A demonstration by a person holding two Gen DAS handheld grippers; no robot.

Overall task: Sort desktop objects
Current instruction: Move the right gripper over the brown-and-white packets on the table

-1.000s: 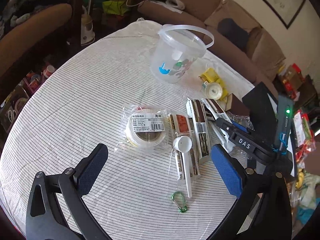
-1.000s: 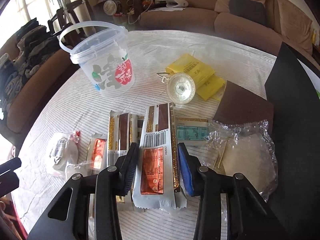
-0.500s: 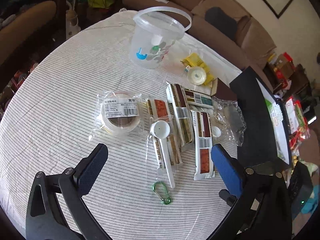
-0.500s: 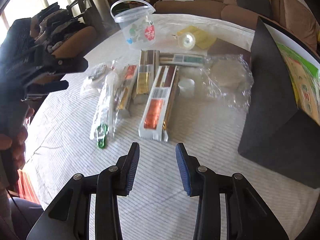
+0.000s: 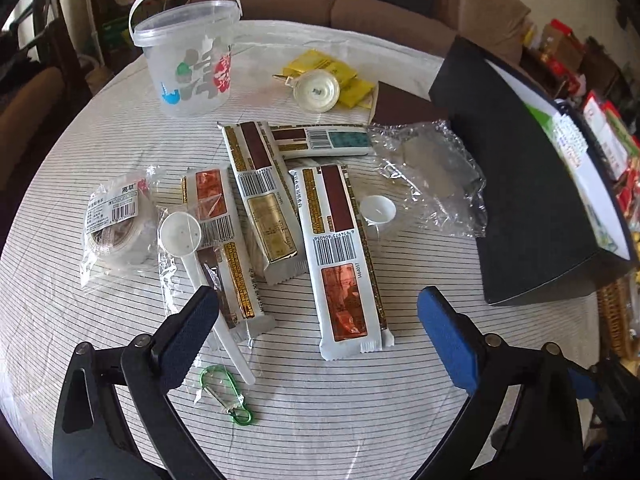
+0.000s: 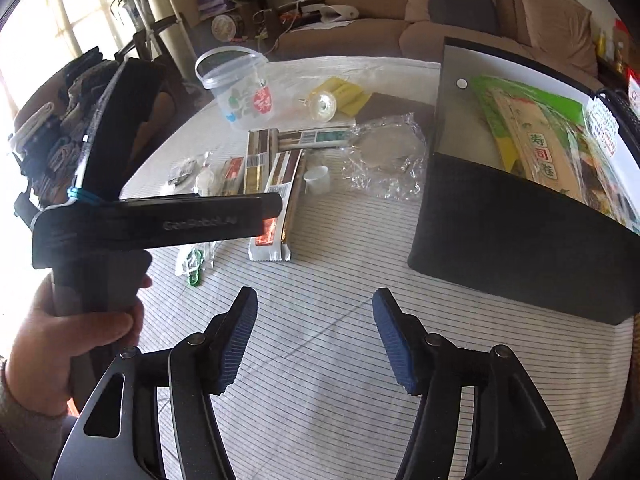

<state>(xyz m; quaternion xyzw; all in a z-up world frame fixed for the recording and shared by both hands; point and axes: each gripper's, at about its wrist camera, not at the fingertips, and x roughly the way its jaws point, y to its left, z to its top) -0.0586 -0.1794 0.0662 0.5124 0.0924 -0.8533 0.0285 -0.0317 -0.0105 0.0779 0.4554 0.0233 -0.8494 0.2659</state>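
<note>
Both sets of jaws stand wide apart with nothing between them, above the striped tablecloth (image 5: 400,420).

Nearest the left gripper (image 5: 318,334), at its 7 o'clock, lies a green carabiner (image 5: 226,394), with a white plastic scoop (image 5: 180,234) in clear wrap running up toward 10 o'clock. Straight ahead at 12 o'clock four long snack packets (image 5: 340,256) lie side by side and crossed, a bagged roll of tape (image 5: 116,226) left of them and a small white cup (image 5: 378,210) just right. Farther off sit crumpled cellophane (image 5: 432,176), yellow packets (image 5: 324,70), and a clear bucket (image 5: 192,64) at 11 o'clock. The right gripper (image 6: 314,340) hovers over bare cloth, a black box (image 6: 520,232) at its 2 o'clock.
</note>
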